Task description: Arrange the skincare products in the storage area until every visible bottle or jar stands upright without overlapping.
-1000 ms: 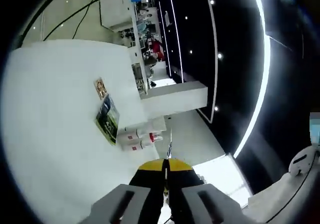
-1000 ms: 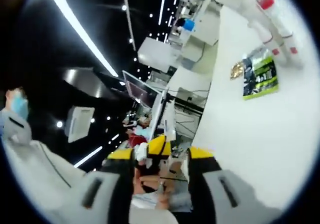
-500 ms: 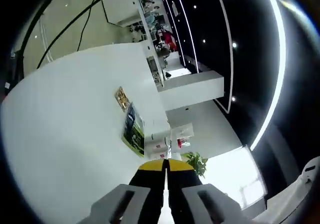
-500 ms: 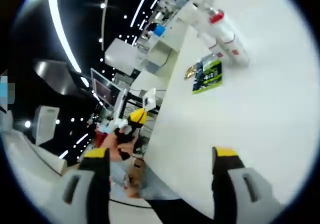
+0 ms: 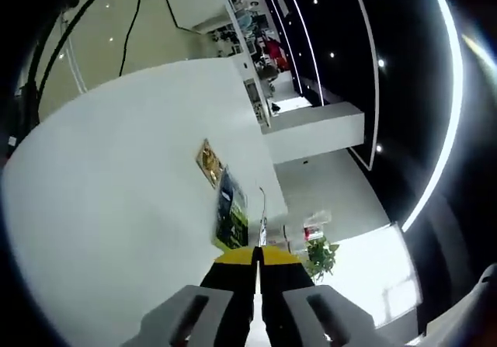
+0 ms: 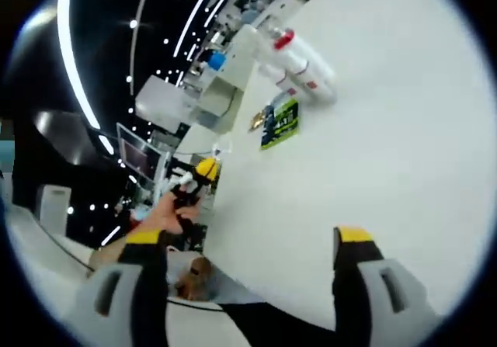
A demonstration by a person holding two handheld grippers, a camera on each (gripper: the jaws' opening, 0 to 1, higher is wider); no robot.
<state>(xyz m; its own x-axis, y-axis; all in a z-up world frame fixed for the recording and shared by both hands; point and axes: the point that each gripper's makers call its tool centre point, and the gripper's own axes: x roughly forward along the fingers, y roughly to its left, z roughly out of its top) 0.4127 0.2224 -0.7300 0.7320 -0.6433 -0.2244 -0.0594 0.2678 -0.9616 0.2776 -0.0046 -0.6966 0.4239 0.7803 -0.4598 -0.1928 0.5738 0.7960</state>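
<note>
White worktop (image 6: 388, 130): two white bottles (image 6: 304, 64) with red caps, lying side by side near its far edge. Green sachet (image 6: 281, 122) and small gold sachet (image 6: 255, 119) flat just beside them. Right gripper (image 6: 252, 258): fingers spread wide, empty, above the worktop. Left gripper (image 5: 257, 263): fingers pressed together, near the green sachet (image 5: 231, 220), gold sachet (image 5: 209, 161) beyond.

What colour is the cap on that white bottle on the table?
Red. The bottle's cap shows best in the right gripper view, where the bottle lies on the white table.
</note>
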